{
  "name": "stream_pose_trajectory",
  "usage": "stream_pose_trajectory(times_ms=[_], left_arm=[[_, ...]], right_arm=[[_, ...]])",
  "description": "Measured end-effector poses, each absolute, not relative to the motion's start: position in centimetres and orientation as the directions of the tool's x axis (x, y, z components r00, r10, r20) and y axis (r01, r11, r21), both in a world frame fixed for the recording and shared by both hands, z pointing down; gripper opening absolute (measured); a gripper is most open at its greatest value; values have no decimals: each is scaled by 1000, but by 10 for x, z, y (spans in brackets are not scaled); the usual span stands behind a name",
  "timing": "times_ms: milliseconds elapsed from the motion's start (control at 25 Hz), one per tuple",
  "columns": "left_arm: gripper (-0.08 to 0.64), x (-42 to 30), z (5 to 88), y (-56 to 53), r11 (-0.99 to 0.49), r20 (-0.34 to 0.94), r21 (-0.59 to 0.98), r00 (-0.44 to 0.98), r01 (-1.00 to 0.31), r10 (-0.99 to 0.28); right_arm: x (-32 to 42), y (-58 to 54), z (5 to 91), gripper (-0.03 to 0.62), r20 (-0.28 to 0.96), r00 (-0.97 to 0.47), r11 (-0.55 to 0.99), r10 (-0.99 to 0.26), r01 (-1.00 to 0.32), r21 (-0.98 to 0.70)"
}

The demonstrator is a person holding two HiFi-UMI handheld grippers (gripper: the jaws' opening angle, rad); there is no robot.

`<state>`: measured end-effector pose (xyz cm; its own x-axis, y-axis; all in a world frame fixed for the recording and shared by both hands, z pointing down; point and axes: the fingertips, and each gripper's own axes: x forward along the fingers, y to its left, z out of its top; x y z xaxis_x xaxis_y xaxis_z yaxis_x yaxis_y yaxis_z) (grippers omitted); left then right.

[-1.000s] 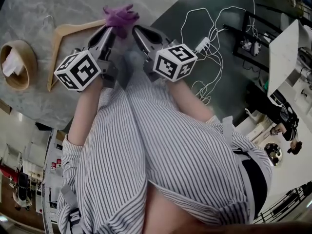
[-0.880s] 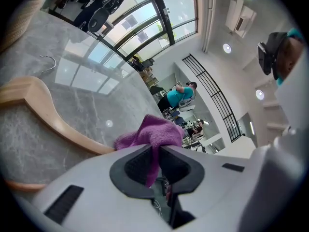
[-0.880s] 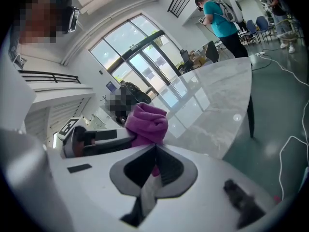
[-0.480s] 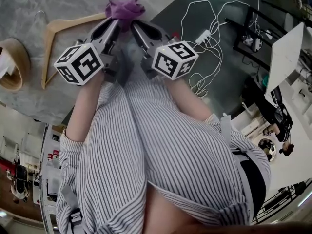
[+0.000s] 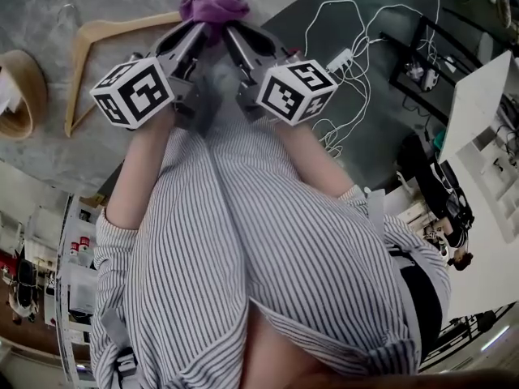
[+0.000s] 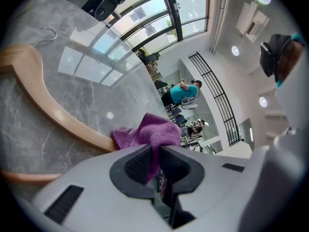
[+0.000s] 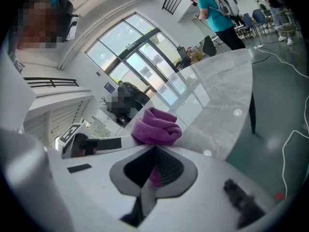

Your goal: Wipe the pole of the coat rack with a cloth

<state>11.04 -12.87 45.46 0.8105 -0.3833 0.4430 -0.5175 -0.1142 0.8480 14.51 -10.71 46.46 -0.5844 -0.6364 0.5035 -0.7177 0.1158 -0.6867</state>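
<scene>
A bunched purple cloth point(image 5: 213, 5) hangs between both grippers over the edge of the grey marble table point(image 5: 49, 79). My left gripper point(image 5: 200, 29) is shut on the cloth point(image 6: 154, 134), which is pinched between its dark pads. My right gripper point(image 5: 229, 31) is shut on the same cloth point(image 7: 157, 127) from the other side. The two grippers meet tip to tip in the head view. No coat rack pole shows in any view.
A wooden hanger point(image 5: 101, 43) lies on the table just left of the cloth, also seen as the hanger point(image 6: 53, 110). A round wooden bowl point(image 5: 23, 96) sits at the table's left. White cables point(image 5: 357, 63) trail over the dark floor on the right.
Both grippers and the cloth have shifted slightly up and right in the head view; the bowl and hanger slid toward the left edge as the view moved.
</scene>
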Motion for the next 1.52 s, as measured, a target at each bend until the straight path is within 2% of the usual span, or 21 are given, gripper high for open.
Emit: stream_pose_trajectory(times_ms=[880, 1520], left_arm=[[51, 90, 452, -123, -54, 441, 849, 761, -526, -476], [51, 5, 453, -123, -22, 425, 864, 752, -503, -504]], right_arm=[[132, -119, 457, 15, 494, -634, 198, -595, -711, -674], [47, -114, 445, 15, 501, -657, 275, -564, -721, -636]])
